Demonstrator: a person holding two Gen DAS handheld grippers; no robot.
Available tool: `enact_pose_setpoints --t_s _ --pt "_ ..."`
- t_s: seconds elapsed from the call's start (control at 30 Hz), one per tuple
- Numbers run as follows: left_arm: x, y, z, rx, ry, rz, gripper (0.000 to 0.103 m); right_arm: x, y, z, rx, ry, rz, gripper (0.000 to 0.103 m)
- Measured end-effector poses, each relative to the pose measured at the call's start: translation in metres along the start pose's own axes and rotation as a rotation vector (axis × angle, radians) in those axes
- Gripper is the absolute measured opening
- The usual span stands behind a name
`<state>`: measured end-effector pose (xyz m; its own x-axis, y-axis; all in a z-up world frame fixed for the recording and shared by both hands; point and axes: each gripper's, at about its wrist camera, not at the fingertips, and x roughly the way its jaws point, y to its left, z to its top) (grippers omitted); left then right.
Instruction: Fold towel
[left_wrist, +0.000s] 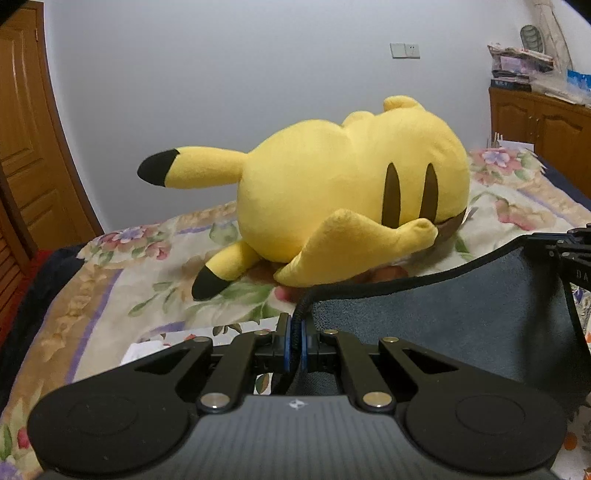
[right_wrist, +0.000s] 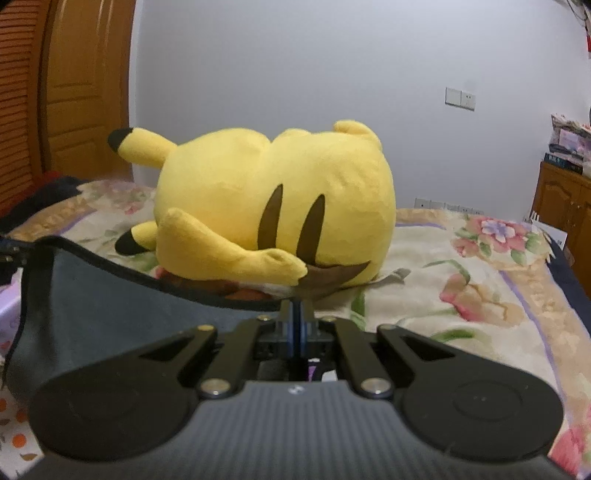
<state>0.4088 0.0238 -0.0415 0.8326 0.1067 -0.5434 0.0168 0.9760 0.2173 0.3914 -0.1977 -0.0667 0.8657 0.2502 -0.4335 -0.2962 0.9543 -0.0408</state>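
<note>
Pinching one corner of the gray towel (left_wrist: 443, 317), the left gripper (left_wrist: 296, 334) is keeping its two blue-padded fingers tight together on the towel's dark stitched edge. In the left wrist view, the towel is hanging in the air above the flowery blanket (left_wrist: 110, 291) and stretching off to the right, where the right gripper (left_wrist: 570, 254) is showing at the picture's edge, touching the far corner.

In the right wrist view, the towel (right_wrist: 110, 306) is spreading out to the left, with its dark edge sagging in the middle. The right gripper (right_wrist: 296, 325) is squeezing its fingers together on the towel's near corner. So each gripper is clamping one corner, and the towel is being held up between them, just above the bed.

Behind the towel, a big yellow plush toy (left_wrist: 351, 184) is lying on its side on the blanket, with black-tipped ears pointing left. A wooden door (left_wrist: 26, 129) is standing at the far left. A white wall switch (left_wrist: 405, 50) is sitting on the pale wall. A wooden cabinet (left_wrist: 535, 118) with piled-up things on top is standing at the right.
</note>
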Motion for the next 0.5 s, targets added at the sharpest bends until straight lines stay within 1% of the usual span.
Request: enact_pose_setpoints --t_s 0.23,0.43,0.5 --pt "0.018 -0.003 -0.003 0.002 0.024 0.015 0.009 0.019 0.001 -0.009 -0.009 0.047 -0.016 0.004" --pt "0.027 -0.006 -0.008 0.02 0.034 0.015 0.01 0.025 0.005 -0.015 -0.018 0.06 -0.014 0.004" --pt "0.029 -0.007 -0.01 0.019 0.037 0.018 0.013 0.027 0.006 -0.017 -0.021 0.067 -0.013 0.004"
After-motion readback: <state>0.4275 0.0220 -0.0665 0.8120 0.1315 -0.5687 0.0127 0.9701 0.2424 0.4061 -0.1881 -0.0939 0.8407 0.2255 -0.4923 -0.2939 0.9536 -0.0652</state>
